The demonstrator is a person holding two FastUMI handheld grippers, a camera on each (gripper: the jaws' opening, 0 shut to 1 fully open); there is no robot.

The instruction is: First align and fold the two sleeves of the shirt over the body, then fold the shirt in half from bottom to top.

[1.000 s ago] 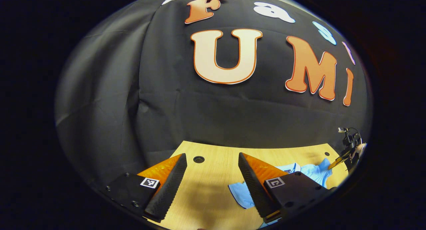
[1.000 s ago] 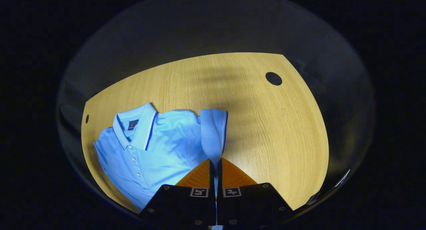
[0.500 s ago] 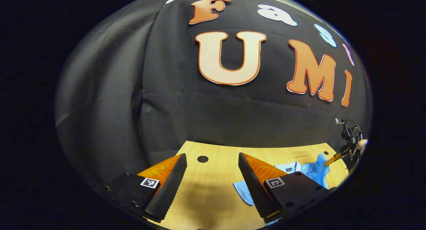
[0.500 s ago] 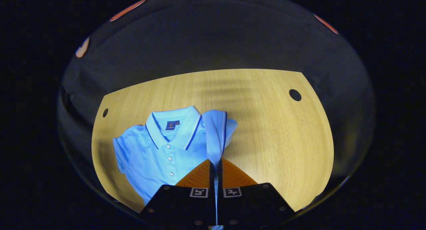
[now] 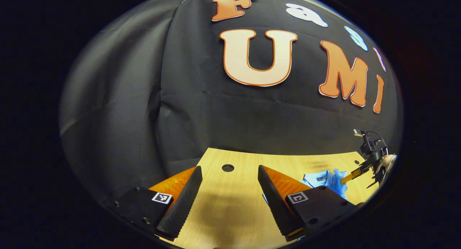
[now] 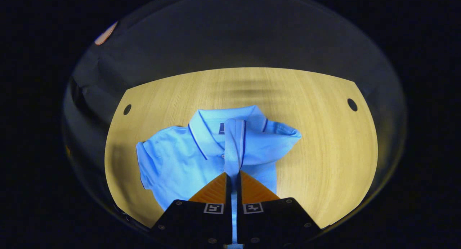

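A light blue polo shirt (image 6: 180,159) lies face up on the wooden table (image 6: 324,151), collar toward the far edge. My right gripper (image 6: 233,175) is shut on the shirt's sleeve (image 6: 234,148), which is lifted and stretched over the chest and collar. In the left gripper view, my left gripper (image 5: 230,177) hangs open above bare table to the left of the shirt (image 5: 324,180), nothing between its fingers. The right gripper (image 5: 354,173) and the hand holding it appear at the far right of that view, above the shirt.
Round cable holes sit in the table's far corners (image 6: 127,109) (image 6: 352,105), one also seen ahead of my left gripper (image 5: 227,167). The booth's black cloth wall (image 5: 216,108) rises behind the table's far edge.
My right gripper has carried the sleeve leftward from the shirt's right side to over the collar and chest. The left gripper stayed open and drifted slightly left.
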